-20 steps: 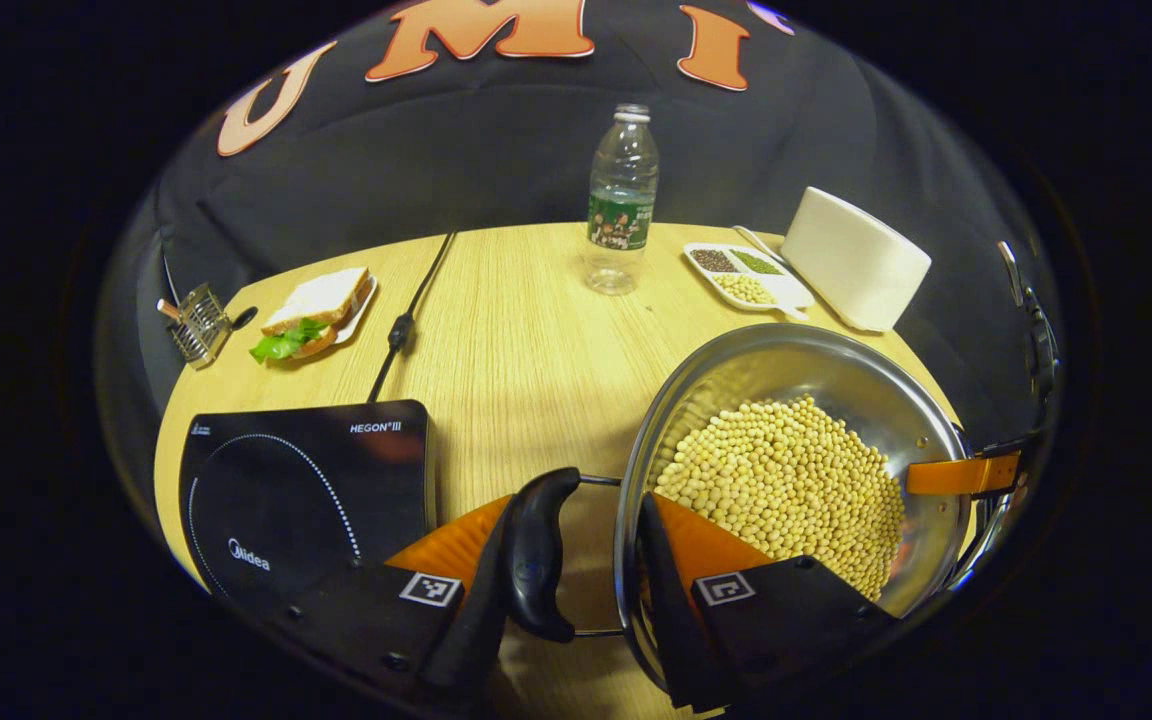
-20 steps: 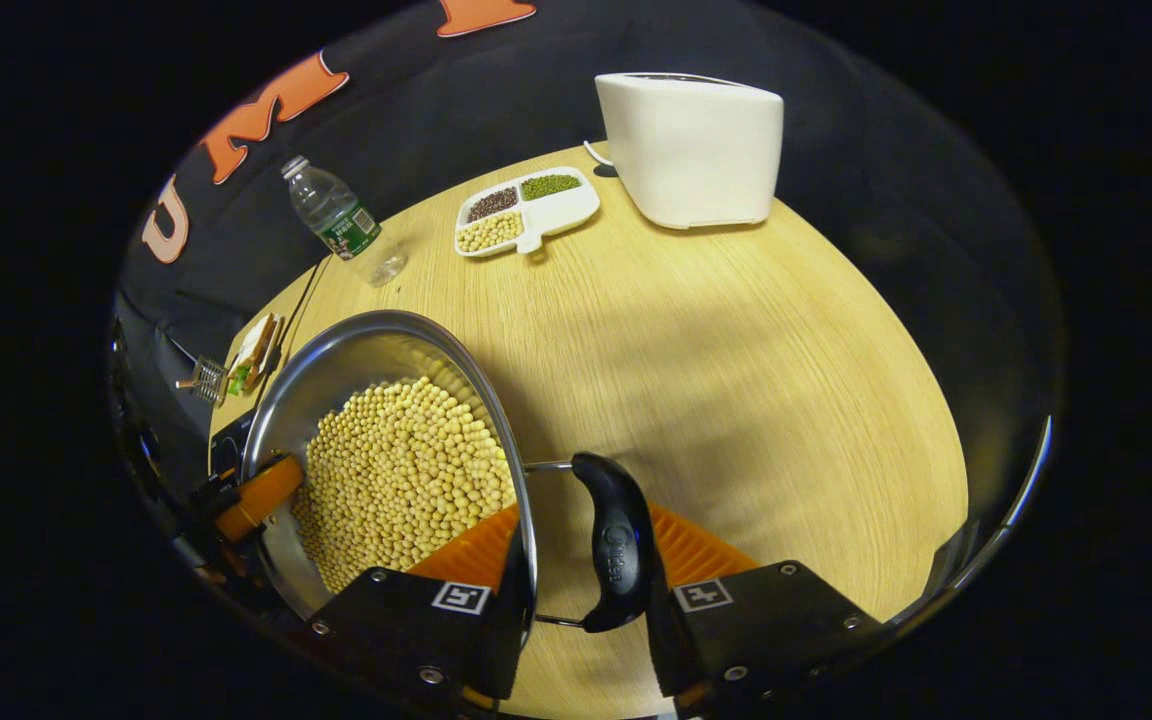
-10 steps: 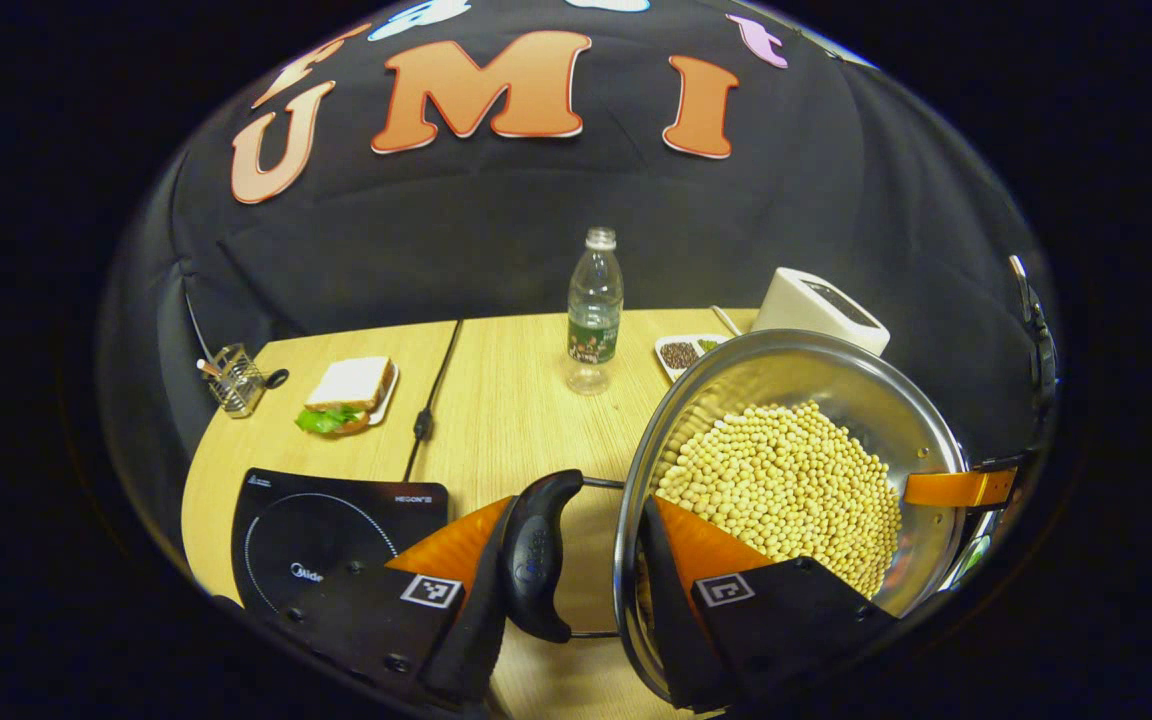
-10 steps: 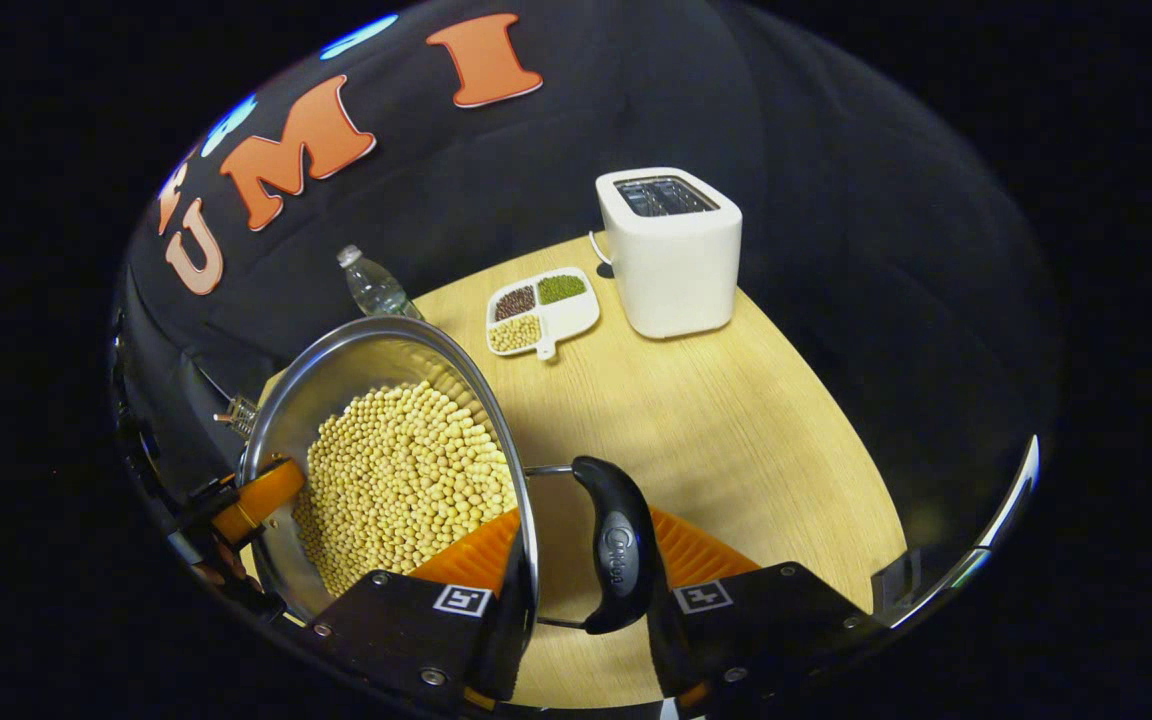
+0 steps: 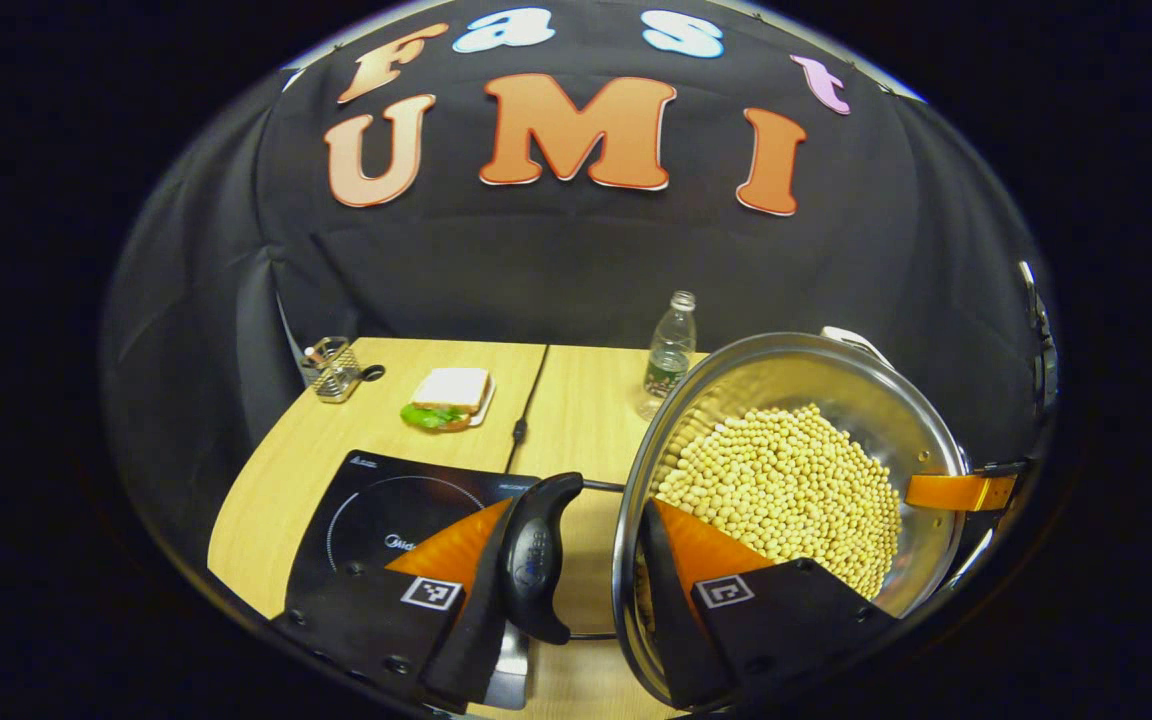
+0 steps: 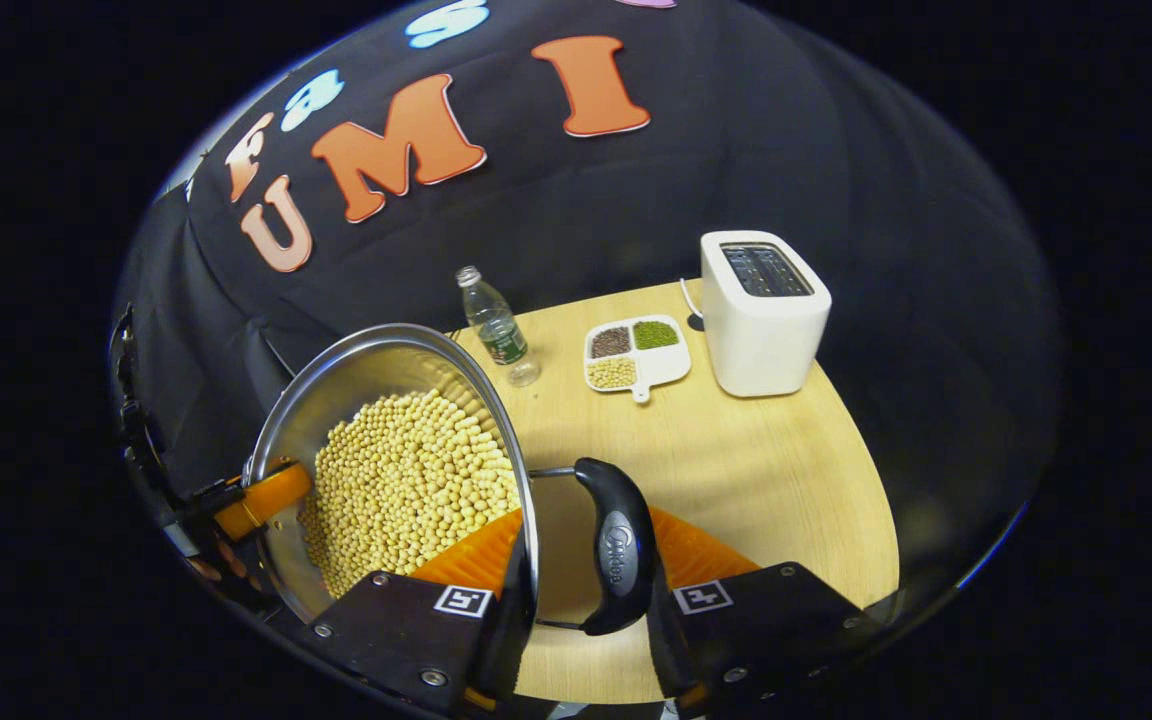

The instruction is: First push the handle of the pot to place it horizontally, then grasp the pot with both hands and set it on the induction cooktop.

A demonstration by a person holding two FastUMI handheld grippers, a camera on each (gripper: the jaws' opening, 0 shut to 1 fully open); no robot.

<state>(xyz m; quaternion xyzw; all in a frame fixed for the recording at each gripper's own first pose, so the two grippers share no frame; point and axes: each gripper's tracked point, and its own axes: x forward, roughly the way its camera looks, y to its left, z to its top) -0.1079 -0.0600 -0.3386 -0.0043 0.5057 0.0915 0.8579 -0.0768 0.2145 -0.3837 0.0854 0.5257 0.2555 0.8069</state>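
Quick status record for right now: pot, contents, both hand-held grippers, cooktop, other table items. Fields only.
pot: steel, held up off the table, carried by its two side handles
contents: yellow beans, pile looks level
left hand-held gripper: fingers straddle the pot rim and the black left handle
right hand-held gripper: same grip on the black right handle
induction cooktop: bare, on the table left of the pot
other items: bottle, toaster, divided tray, sandwich

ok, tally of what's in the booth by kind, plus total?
Cookware: 1, the pot
Appliances: 2, the cooktop, the toaster
Food and drink: 3, the sandwich, the bottle, the divided tray
Utensil caddy: 1
Total: 7
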